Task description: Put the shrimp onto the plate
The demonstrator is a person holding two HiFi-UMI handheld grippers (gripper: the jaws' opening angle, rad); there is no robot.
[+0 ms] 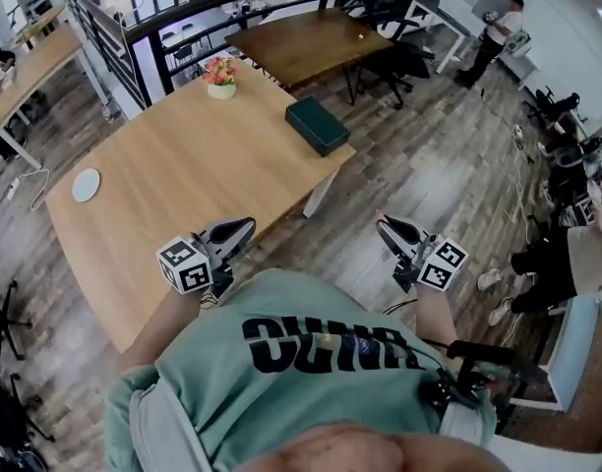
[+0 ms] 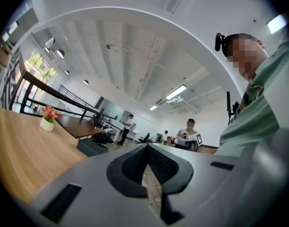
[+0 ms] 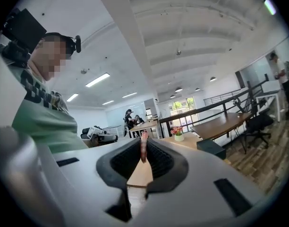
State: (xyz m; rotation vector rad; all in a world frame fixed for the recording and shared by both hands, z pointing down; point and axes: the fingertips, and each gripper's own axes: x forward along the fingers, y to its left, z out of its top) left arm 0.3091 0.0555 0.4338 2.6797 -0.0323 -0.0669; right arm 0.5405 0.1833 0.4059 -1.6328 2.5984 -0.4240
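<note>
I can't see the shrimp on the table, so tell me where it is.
The shrimp is pinched in the right claw, over the floor right of the table.

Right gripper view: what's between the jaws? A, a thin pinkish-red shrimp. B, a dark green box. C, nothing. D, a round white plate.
A: the thin pinkish-red shrimp stands upright, pinched between the black pads of the right gripper, while the round white plate and the dark green box lie on the wooden table.
</note>
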